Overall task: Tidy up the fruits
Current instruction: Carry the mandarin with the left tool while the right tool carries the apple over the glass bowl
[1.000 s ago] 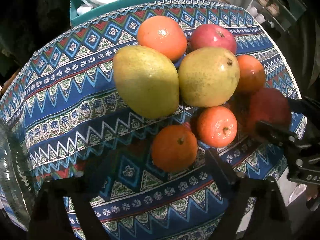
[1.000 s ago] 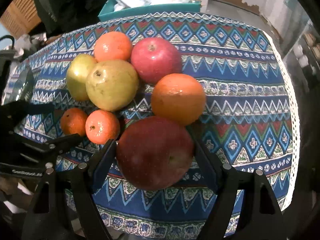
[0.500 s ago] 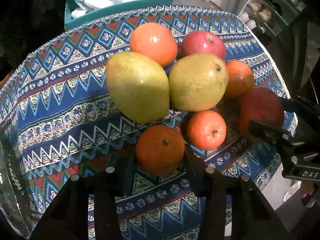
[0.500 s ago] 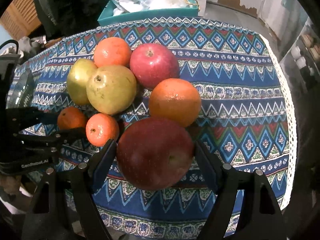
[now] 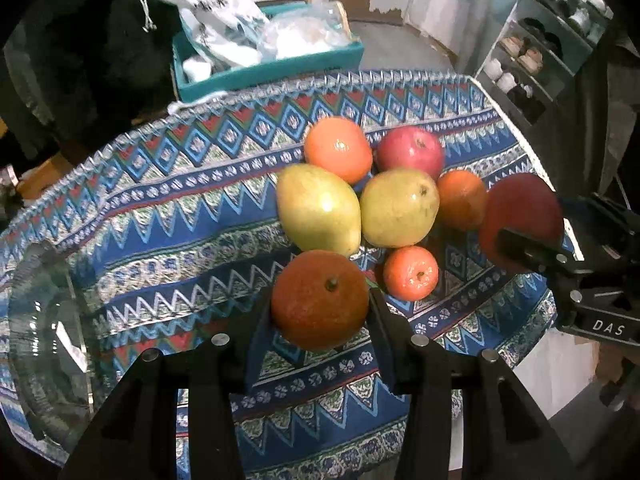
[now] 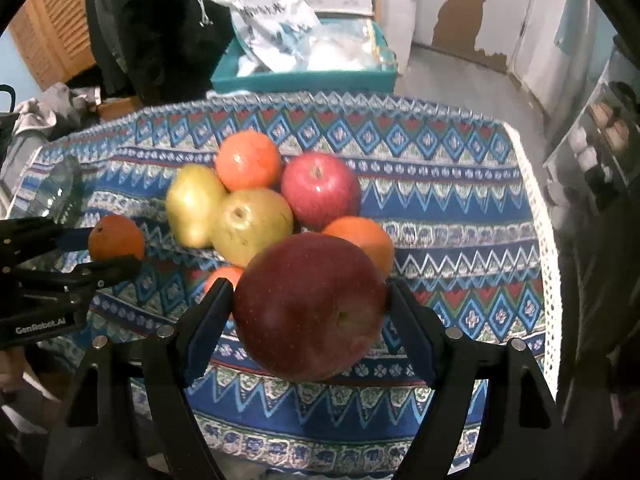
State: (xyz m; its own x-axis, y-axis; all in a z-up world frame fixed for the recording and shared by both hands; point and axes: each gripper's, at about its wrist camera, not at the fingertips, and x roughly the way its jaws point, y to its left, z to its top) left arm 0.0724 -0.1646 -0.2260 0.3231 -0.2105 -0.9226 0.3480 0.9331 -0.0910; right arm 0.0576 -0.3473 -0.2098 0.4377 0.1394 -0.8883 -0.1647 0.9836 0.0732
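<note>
A pick-up step is judged to be in hand: the left gripper [image 5: 320, 312] is clamped on a small orange [image 5: 320, 300] and the right gripper [image 6: 310, 304] on a dark red apple [image 6: 310, 306], both held above the patterned cloth [image 5: 168, 208]. Next, a carry to the glass bowl [image 5: 36, 340] at nine o'clock seems called for. Counted: four oranges, two apples, two pears.

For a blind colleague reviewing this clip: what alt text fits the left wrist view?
The left gripper is shut on a small orange, above a blue patterned tablecloth. Behind lie two pears, two oranges, a mandarin and a red apple; at right the right gripper holds a dark red apple.
</note>
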